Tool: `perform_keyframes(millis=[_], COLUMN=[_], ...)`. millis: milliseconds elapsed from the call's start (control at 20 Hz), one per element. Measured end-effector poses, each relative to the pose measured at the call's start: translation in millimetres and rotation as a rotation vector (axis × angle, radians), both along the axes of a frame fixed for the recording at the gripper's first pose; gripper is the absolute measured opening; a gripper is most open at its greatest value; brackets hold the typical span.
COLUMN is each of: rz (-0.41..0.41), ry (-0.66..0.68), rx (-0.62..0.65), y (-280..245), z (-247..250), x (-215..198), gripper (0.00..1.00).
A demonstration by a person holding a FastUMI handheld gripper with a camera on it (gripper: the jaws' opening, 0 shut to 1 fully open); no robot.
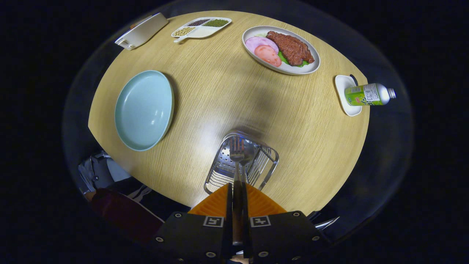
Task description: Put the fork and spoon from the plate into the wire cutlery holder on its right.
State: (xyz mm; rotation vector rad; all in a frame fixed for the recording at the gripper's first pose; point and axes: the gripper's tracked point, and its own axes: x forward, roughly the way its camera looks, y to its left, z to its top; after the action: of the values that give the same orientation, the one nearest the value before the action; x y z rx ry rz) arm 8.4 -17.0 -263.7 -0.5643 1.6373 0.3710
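Tongs (clamped) on fork above holder

plate left of holder, fork inside.

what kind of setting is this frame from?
Likely a staged dining table: a round wooden tabletop set with a steak platter, an empty pale-blue plate and a wire cutlery holder. The gripper, jaws shut on a fork, hangs over the holder.

**Gripper hardware, appearance**

Gripper: two black block housings side by side, silver screws at the corners, one square black-and-white marker on each near the inner edge. Fingers orange, ribbed, wedge-shaped, with black inner edges along a narrow gap.
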Motion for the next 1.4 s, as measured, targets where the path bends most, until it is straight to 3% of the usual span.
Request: perform_keyframes(millis=[150,250,400,500,700,950,1200,1400], rz=[-0.021,-0.046,-0.093,-0.137,-0.252,-0.373,-0.415,-0.428], ry=[-0.025,-0.070,-0.158,-0.218,-0.364,-0.706,-1.079,-1.209], rx=[0.022,0.038,0.088,0.138,0.300,0.519,0.584,0.640], y=[4,5,10,18,42,44,0,-9], z=[4,7,17,26,65,160,246,268], x=[2,8,19,28,47,80,77,55], gripper=[0.18,0.38,0.88,1.00,1.00,0.99,0.98,0.99])
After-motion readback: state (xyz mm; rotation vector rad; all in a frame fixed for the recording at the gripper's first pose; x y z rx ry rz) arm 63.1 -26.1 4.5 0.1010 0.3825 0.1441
